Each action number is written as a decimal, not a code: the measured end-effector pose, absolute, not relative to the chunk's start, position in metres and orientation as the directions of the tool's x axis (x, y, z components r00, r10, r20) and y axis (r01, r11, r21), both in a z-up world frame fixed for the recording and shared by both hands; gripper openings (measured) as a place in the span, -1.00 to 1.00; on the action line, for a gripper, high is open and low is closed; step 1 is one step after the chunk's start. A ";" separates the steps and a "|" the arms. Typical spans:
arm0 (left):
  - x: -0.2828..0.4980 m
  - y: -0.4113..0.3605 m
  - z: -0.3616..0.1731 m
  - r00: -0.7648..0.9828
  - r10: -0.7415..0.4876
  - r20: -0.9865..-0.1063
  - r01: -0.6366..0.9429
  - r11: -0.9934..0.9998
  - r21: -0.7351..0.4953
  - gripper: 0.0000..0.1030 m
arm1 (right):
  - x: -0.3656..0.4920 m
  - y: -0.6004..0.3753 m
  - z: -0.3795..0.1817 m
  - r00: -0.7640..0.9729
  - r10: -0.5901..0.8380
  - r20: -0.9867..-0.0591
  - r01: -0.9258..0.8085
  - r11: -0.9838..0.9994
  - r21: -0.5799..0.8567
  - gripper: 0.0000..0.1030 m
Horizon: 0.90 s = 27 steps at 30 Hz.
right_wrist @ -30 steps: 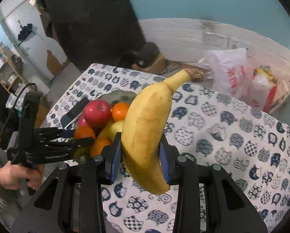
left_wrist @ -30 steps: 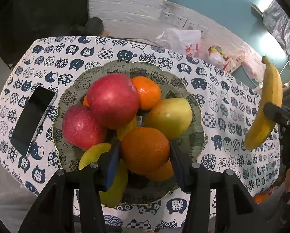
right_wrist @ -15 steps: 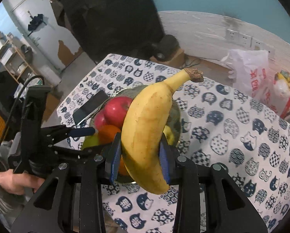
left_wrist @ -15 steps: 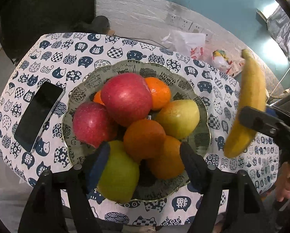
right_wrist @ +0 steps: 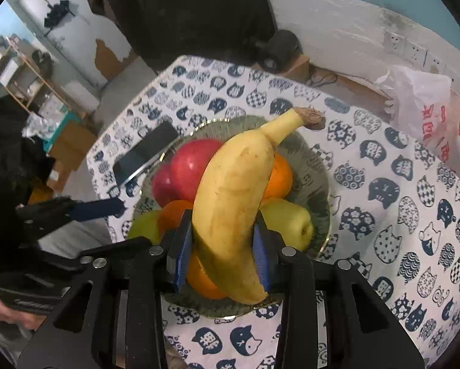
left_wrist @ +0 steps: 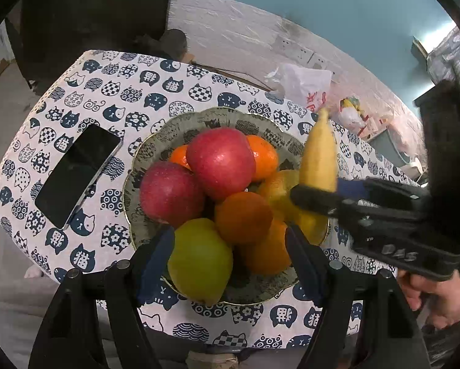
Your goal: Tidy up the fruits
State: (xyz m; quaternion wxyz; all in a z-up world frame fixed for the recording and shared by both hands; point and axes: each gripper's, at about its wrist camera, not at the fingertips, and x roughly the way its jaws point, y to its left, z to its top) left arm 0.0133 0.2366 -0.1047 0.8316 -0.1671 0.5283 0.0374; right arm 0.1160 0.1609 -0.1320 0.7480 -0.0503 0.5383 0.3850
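Since a second ago, my right gripper (right_wrist: 222,246) has carried the banana (right_wrist: 233,203) from well to the side of the bowl (left_wrist: 143,166) to directly above it. Its blue pads (right_wrist: 182,246) press both sides of the fruit's lower half, gripping it firmly, with the brown stem pointing toward the bowl's far rim. From the left wrist camera, the banana (left_wrist: 317,153) hangs over the bowl's right edge, blurred by motion.

My left gripper (left_wrist: 230,255) has released the orange (left_wrist: 243,216) it was clamping; its fingers are now spread wide at the bowl's near rim, holding nothing. That orange rests in the bowl among two red apples (left_wrist: 220,163), green pears (left_wrist: 200,259) and more oranges. A dark phone (left_wrist: 77,173) lies flat on the cat-print tablecloth (left_wrist: 122,92), just left of the bowl.
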 end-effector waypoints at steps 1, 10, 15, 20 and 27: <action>0.013 0.237 -0.104 0.440 -0.113 -0.891 -0.242 0.941 -0.238 0.47 | 0.116 0.162 -0.135 0.125 0.514 -0.849 -0.627 0.704 0.333 -0.32; 0.012 0.237 -0.101 0.447 -0.105 -0.888 -0.234 0.945 -0.230 0.47 | 0.119 0.156 -0.135 0.125 0.528 -0.840 -0.601 0.714 0.359 0.08; 0.010 0.233 -0.091 0.462 -0.088 -0.882 -0.225 0.951 -0.213 0.47 | 0.116 0.144 -0.126 0.146 0.521 -0.841 -0.572 0.738 0.358 0.24; 0.002 0.225 -0.069 0.487 -0.045 -0.872 -0.199 0.967 -0.161 0.49 | 0.112 0.127 -0.100 0.226 0.503 -0.834 -0.543 0.776 0.321 0.40; -0.010 0.213 -0.032 0.541 0.019 -0.841 -0.182 0.979 -0.094 0.70 | 0.094 0.107 -0.054 0.375 0.453 -0.809 -0.538 0.817 0.208 0.47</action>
